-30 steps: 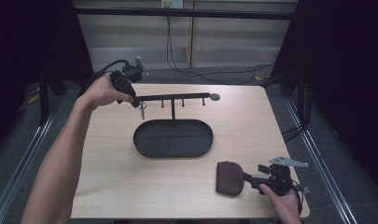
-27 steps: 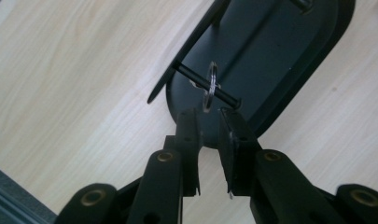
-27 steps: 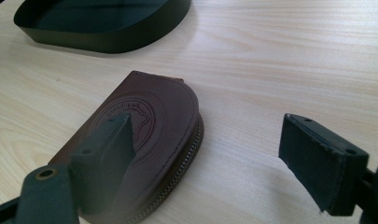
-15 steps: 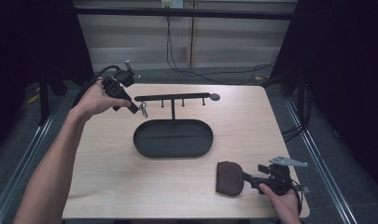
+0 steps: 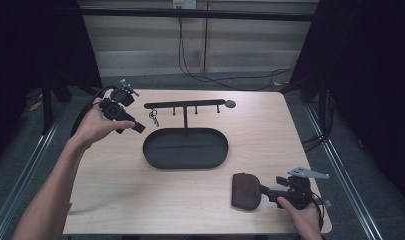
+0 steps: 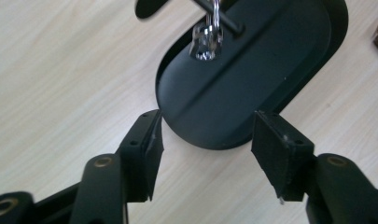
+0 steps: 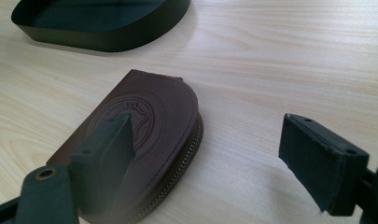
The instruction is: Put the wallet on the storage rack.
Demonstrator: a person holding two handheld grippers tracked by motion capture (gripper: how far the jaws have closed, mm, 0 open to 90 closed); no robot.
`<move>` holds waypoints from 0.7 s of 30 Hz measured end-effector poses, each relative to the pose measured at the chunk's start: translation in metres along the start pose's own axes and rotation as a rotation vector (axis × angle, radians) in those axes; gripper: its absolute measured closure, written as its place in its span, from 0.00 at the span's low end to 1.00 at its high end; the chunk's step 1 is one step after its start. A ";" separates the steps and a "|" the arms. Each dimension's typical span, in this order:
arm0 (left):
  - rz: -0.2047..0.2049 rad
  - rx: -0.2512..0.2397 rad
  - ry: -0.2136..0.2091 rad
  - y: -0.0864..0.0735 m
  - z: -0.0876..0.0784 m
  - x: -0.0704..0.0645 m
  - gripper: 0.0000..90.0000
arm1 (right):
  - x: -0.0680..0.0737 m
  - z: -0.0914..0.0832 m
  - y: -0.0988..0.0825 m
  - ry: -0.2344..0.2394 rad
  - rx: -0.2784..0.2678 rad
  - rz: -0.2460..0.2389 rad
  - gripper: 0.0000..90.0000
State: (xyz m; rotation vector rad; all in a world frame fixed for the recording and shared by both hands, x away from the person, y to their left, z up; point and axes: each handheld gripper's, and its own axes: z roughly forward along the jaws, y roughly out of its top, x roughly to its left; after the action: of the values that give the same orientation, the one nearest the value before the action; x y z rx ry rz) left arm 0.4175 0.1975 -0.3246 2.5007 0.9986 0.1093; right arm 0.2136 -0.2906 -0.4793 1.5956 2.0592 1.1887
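The left gripper (image 5: 139, 128), jaws just opened and empty, hangs beside the keys (image 5: 153, 118) on the rack (image 5: 185, 104). The right gripper (image 7: 210, 154), jaws apart, seems to straddle the wallet (image 7: 144, 126).

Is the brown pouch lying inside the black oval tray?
No, the brown pouch lies on the bare table, apart from the black oval tray, just ahead of the right claw.

Silver keys (image 5: 153, 118) hanging from black rack (image 5: 185, 105), apparently over tray (image 5: 185, 148)
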 end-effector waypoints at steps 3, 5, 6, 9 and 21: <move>-0.015 -0.026 -0.019 -0.012 -0.001 -0.002 0.44 | 0.000 0.000 0.000 -0.001 0.000 0.001 0.19; -0.027 -0.037 -0.030 -0.020 -0.002 -0.003 0.43 | 0.000 0.000 0.000 0.001 0.002 0.001 0.19; -0.031 -0.055 -0.037 -0.024 -0.003 -0.003 0.43 | 0.000 0.000 0.000 0.000 0.000 0.002 0.19; -0.036 -0.077 -0.028 -0.039 -0.007 -0.003 0.44 | 0.000 0.000 0.000 -0.003 0.005 0.005 0.19; -0.087 -0.177 -0.031 -0.088 0.001 -0.008 0.45 | 0.000 0.000 0.000 -0.003 -0.001 0.006 0.19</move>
State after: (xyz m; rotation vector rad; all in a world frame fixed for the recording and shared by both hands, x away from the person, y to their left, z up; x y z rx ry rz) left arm 0.3564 0.2483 -0.3622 2.2894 1.0369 0.1263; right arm 0.2136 -0.2903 -0.4792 1.6033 2.0527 1.1887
